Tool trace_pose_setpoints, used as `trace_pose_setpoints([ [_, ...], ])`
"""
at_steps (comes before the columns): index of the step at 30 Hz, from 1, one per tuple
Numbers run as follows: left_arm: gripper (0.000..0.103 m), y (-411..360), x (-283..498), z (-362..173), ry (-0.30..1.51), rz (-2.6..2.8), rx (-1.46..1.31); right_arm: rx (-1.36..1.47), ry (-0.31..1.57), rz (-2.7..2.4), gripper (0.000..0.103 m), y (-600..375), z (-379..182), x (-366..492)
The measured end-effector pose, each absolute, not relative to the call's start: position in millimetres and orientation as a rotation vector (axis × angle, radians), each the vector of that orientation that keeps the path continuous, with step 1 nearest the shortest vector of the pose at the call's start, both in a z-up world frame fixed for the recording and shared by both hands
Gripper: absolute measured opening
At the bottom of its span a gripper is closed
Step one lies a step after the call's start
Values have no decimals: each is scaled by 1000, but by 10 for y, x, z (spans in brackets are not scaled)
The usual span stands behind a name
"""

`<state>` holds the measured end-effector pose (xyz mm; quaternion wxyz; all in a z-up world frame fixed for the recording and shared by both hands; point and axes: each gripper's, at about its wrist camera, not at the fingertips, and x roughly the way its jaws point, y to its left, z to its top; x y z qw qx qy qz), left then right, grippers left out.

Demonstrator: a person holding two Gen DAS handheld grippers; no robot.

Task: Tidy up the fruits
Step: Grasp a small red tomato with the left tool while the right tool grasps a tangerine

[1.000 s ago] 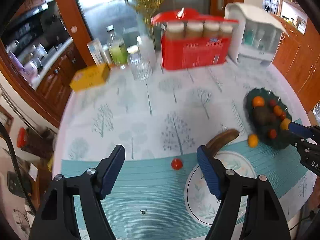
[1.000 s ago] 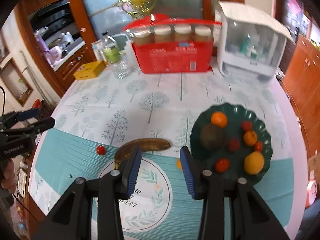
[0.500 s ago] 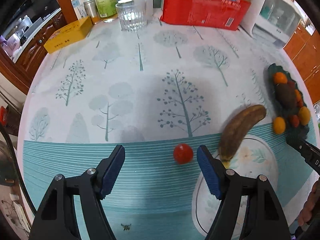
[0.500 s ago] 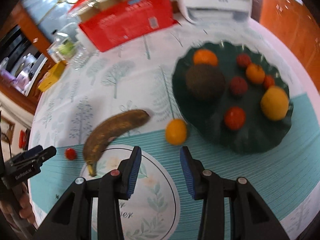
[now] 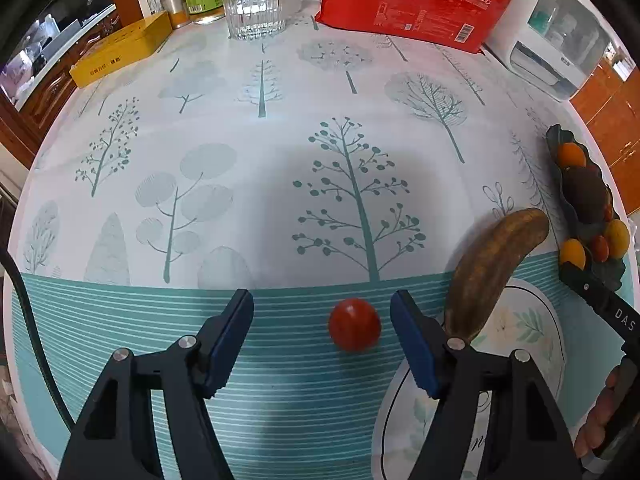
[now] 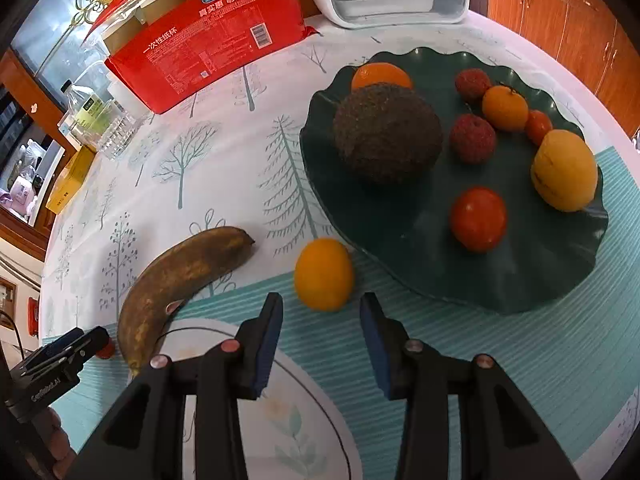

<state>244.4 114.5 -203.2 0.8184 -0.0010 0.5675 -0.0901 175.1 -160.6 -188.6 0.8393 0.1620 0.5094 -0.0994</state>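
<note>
A red cherry tomato (image 5: 354,325) lies on the tablecloth between the jaws of my left gripper (image 5: 322,308). The jaws are closing, and the pads stand clear of it, the right one nearer. My right gripper (image 6: 322,308) is open, with a small orange fruit (image 6: 324,274) just ahead of its tips and untouched. A browned banana (image 6: 180,276) lies between the two, its stem on a white floral plate (image 6: 288,432). The dark green plate (image 6: 520,280) to the right holds a rough brown fruit (image 6: 386,132), a tomato (image 6: 478,218), a yellow fruit (image 6: 566,176) and several smaller ones.
At the back of the round table stand a red pack of paper cups (image 5: 412,0), a ribbed glass (image 5: 254,8), a yellow box (image 5: 120,54) and a white appliance (image 5: 560,40). The table's rim curves close on the left. A hand (image 5: 604,420) holds the right gripper.
Both grippers have come down close to the table. The cherry tomato now sits between the left jaws, which have narrowed slightly. The right gripper has rolled and neared the small orange fruit.
</note>
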Motion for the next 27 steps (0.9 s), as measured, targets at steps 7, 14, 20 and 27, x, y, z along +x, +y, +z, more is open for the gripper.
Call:
trace_pose_setpoints([
  [7, 60, 1148, 2415, -2101, 1194, -175, -16, 284, 1006, -257, 41, -1526, -1923, 1752],
  [14, 39, 1087, 2370, -2106, 1156, -166, 12, 214, 959, -298, 40, -1439, -1945, 1747],
  [20, 25, 1032, 2345, -2097, 1153, -164, 19, 224, 945, -264, 30, -1463, -1937, 1742],
  [27, 24, 1033, 2245, -2045, 1172, -159, -3, 249, 935, -196, 29, -1427, -1835, 1686],
])
